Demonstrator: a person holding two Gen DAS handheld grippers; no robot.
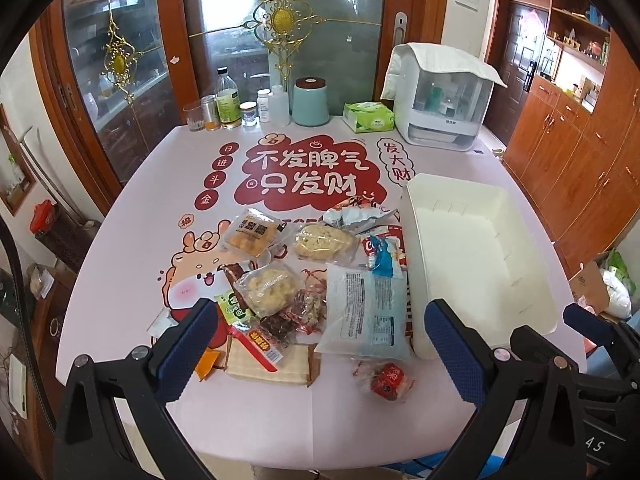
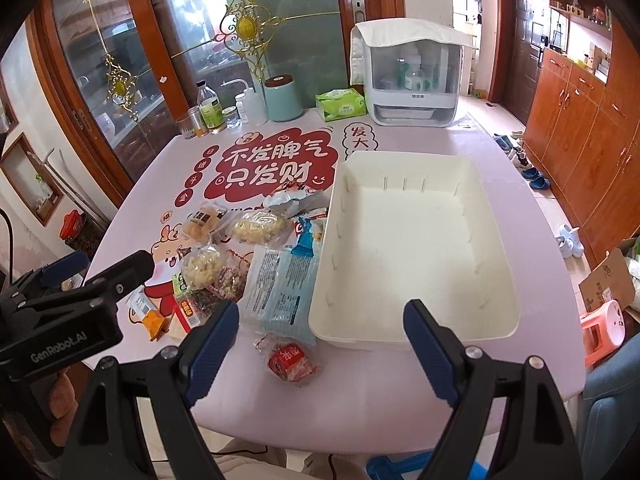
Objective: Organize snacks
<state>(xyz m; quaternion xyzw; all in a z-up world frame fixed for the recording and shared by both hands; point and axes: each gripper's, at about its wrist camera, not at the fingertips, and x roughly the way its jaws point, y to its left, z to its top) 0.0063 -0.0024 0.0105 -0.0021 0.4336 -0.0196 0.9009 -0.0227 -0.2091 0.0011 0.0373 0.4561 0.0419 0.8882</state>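
Observation:
A pile of wrapped snacks (image 1: 304,276) lies on the pink table (image 1: 132,272), left of an empty white bin (image 1: 480,256). The pile (image 2: 248,256) and the bin (image 2: 416,248) also show in the right wrist view. A large pale blue packet (image 1: 362,312) lies against the bin's left wall. A small red-labelled snack (image 1: 386,378) lies alone near the front edge, and shows in the right wrist view (image 2: 290,362). My left gripper (image 1: 320,344) is open and empty, above the pile's near side. My right gripper (image 2: 320,344) is open and empty, above the bin's near left corner.
At the table's back stand bottles and jars (image 1: 230,108), a teal canister (image 1: 310,102), a green tissue pack (image 1: 368,117) and a white cloth-covered appliance (image 1: 440,96). Wooden cabinets (image 1: 576,152) line the right wall. A pink stool (image 2: 602,330) and a cardboard box (image 2: 610,280) stand on the floor at right.

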